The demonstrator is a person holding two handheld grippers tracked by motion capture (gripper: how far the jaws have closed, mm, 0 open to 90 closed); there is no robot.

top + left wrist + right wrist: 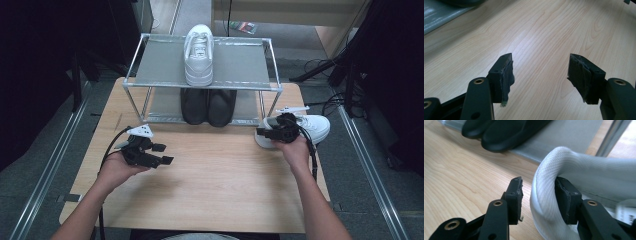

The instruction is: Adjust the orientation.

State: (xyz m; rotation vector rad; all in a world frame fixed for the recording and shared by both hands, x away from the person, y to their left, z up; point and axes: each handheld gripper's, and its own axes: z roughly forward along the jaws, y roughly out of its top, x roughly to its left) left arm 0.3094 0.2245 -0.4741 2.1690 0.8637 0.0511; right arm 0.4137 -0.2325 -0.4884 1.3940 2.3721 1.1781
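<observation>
A white sneaker (317,127) lies on the wooden table (225,185) at the right, just in front of the shoe rack (131,75). My right gripper (265,134) straddles its padded heel collar (544,170). In the right gripper view one jaw sits inside the shoe against the collar, and the other stands outside with a small gap, so the right gripper (538,182) is open. My left gripper (162,154) hovers over the left of the table; the left gripper (540,56) is open with bare wood between its pads.
A matching white sneaker (199,52) stands on the rack's top shelf. A pair of black shoes (207,105) sits on the lower shelf, toes toward me, close to the right gripper in its own view (499,132). A metal rack leg (610,137) rises behind the heel.
</observation>
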